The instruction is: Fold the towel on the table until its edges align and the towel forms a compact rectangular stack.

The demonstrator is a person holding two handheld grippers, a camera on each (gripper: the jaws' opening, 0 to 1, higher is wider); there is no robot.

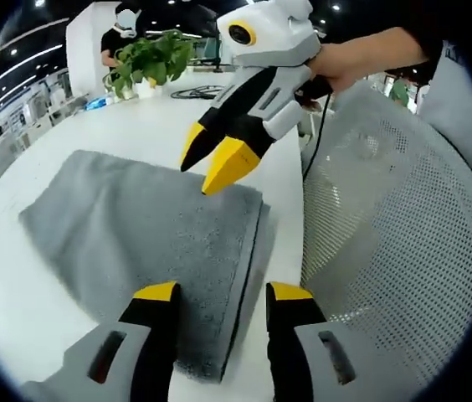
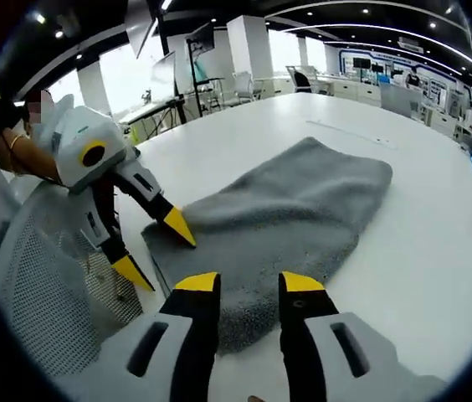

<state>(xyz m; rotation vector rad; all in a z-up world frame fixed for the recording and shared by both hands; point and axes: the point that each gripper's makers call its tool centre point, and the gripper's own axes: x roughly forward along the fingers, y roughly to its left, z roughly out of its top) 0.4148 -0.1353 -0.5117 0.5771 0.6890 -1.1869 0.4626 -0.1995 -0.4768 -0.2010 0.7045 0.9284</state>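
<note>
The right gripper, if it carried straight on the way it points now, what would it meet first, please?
Most likely the grey towel: the right gripper has its open jaws just over the towel's near edge, aimed along the fabric on the white table. Its height above the cloth is hard to judge.

We see a white table [image 2: 437,251] carrying a folded grey towel [image 2: 286,218] near its edge, a potted plant [image 1: 148,63] farther off.

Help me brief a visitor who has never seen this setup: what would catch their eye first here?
Probably the grey towel, folded over on the white table near its edge. Next, the two yellow-tipped tools: the left tool and the right tool both hang open over the towel's near end. A white mesh chair back stands right beside the table.
</note>
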